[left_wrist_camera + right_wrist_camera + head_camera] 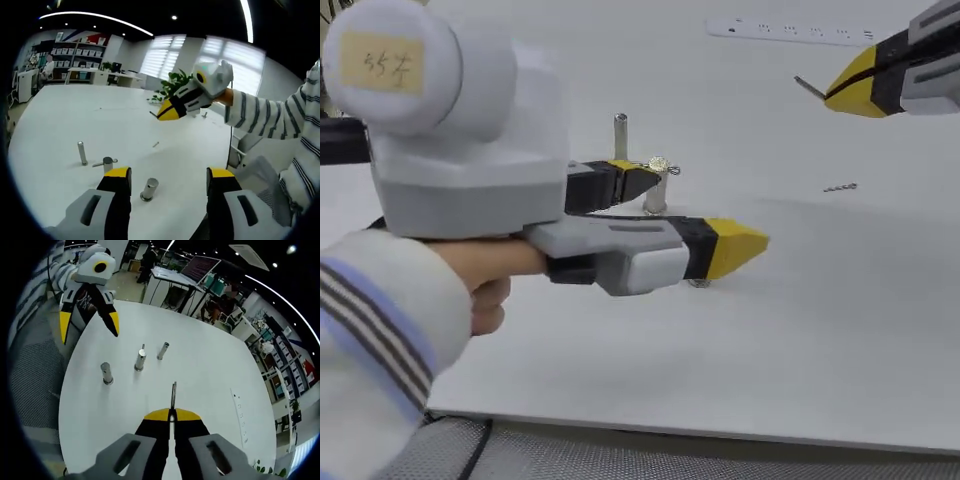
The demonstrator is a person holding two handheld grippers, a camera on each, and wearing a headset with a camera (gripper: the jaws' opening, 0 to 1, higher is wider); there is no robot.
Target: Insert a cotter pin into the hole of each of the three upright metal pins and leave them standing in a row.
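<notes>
Cotter pin (173, 395) is being gripped at the tips of the right gripper (172, 415), with its long axis projecting straight ahead of the clenched jaws. Metal pins (140, 359) are standing upright in a row ahead and left of those jaws, well apart. Left gripper (168, 173) is the nearer one, and its released jaws are bracketing the near pin (149, 189), probably to steady it.
</notes>
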